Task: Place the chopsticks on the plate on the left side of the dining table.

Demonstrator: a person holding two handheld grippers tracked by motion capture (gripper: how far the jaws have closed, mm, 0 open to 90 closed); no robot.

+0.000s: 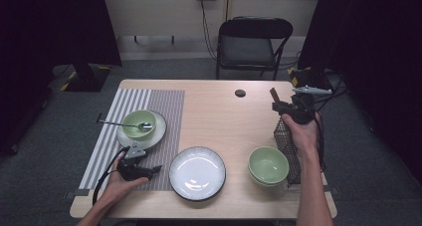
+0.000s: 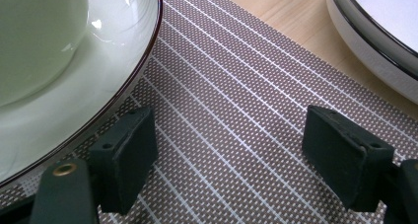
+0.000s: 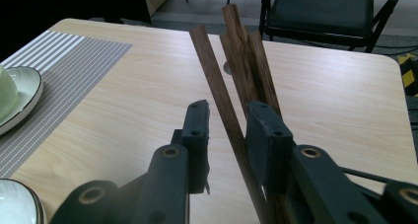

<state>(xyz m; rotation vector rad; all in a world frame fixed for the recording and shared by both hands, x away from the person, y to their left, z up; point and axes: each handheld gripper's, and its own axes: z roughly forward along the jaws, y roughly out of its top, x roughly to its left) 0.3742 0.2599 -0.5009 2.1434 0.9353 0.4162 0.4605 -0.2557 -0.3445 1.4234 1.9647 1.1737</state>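
Note:
My right gripper (image 1: 284, 106) hangs over the black mesh holder (image 1: 287, 141) at the table's right side. Several dark wooden chopsticks (image 1: 274, 94) stand up from the holder. In the right gripper view one chopstick (image 3: 217, 81) runs between the jaws of my right gripper (image 3: 229, 108). It lies against the right pad, and a gap shows at the left pad. The other chopsticks (image 3: 249, 56) lean behind that pad. My left gripper (image 1: 152, 170) rests open on the striped placemat (image 1: 164, 106). Nothing is between the jaws of my left gripper (image 2: 226, 150).
A green bowl (image 1: 139, 123) with a spoon (image 1: 124, 125) sits on a plate (image 1: 158, 131) on the placemat. A dark-rimmed white plate (image 1: 197, 173) lies front centre. Stacked green bowls (image 1: 268, 165) stand beside the holder. A folding chair (image 1: 254, 42) stands behind the table.

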